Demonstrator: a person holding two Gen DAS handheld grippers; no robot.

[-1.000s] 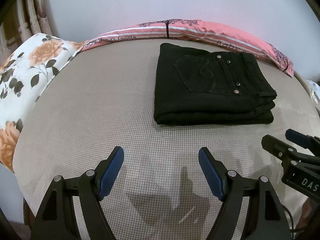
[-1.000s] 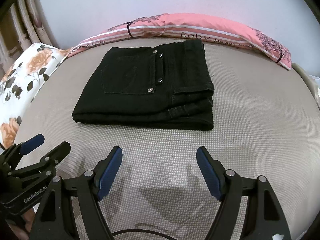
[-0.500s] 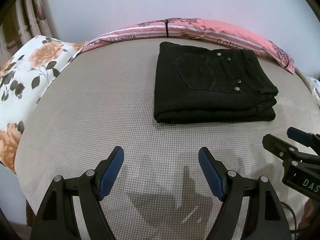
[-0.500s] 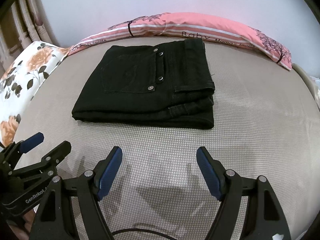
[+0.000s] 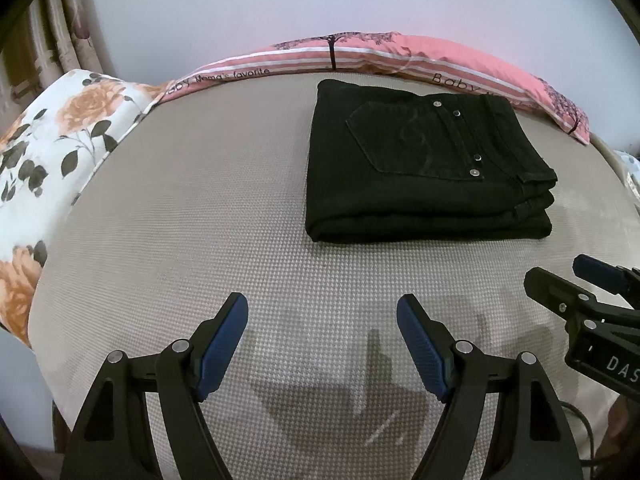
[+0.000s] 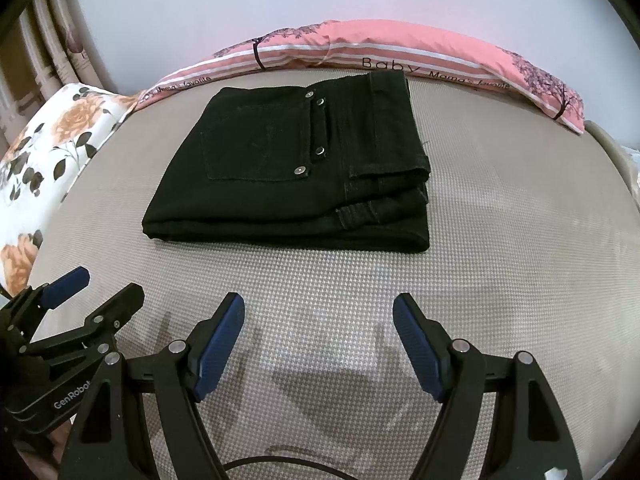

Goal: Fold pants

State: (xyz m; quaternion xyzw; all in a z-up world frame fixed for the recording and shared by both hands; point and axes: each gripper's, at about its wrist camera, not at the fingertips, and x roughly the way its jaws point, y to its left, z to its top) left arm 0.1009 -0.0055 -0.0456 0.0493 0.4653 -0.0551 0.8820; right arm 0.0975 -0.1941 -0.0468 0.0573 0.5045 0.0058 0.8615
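Pants [image 5: 424, 168] folded (untouched), beyond both spread claws

"Baby" and "Mama's favorite" on the pink pillow [image 6: 400, 50]; "GenRobot" on the left tool [image 6: 100, 296]; "DAS" on the right tool [image 5: 560, 284].

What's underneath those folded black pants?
The black pants lie on a beige textured mattress, which shows all around them. The patch directly beneath is covered, so anything there cannot be seen.

Black pants [image 6: 304, 168] with silver rivets lie on a beige woven bed [image 6: 500, 240]. The far pillow [image 6: 400, 50] is pink with white stripes; the left pillow [image 5: 52, 148] is white with orange roses.
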